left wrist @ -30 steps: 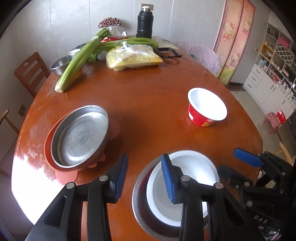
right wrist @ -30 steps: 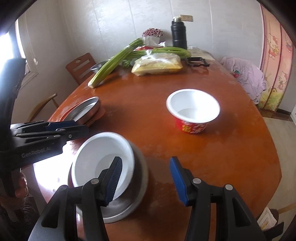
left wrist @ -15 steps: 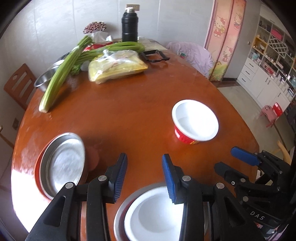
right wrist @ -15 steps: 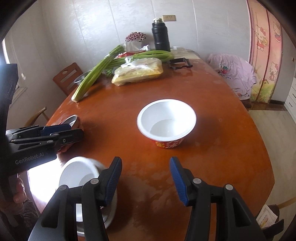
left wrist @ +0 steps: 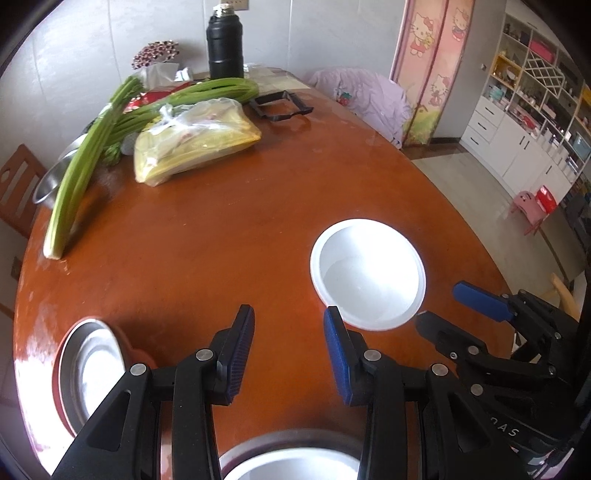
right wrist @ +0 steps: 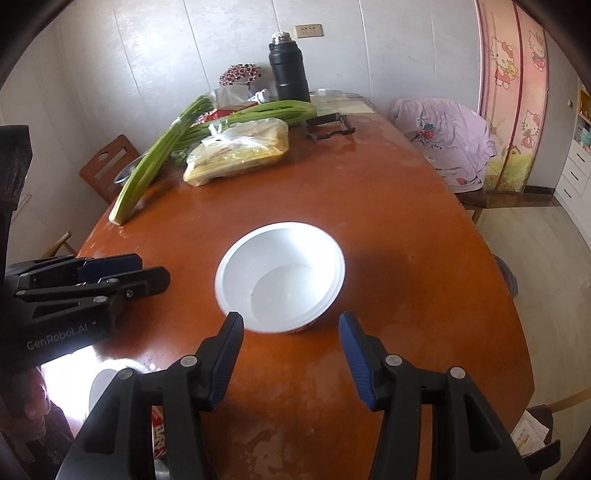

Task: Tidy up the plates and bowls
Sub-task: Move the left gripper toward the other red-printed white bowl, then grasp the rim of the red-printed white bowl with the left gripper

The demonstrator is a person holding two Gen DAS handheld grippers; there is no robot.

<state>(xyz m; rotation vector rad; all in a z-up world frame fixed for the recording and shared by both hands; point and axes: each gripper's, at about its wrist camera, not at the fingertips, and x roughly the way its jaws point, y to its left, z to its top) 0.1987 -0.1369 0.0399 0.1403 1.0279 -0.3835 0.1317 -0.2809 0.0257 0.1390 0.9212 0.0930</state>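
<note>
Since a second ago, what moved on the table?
Both grippers swung away from the stacked white bowl toward the red-sided white bowl; nothing was grabbed or dropped, and both pairs of jaws are open and empty. The bowls, metal plate and celery stayed put.

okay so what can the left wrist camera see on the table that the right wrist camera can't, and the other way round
Only the left wrist view shows the steel plate on its red mat at the left edge, and the shelving unit. Only the right wrist view shows the wall socket. Both show the white bowl, the celery, the black flask and the bagged food.
</note>
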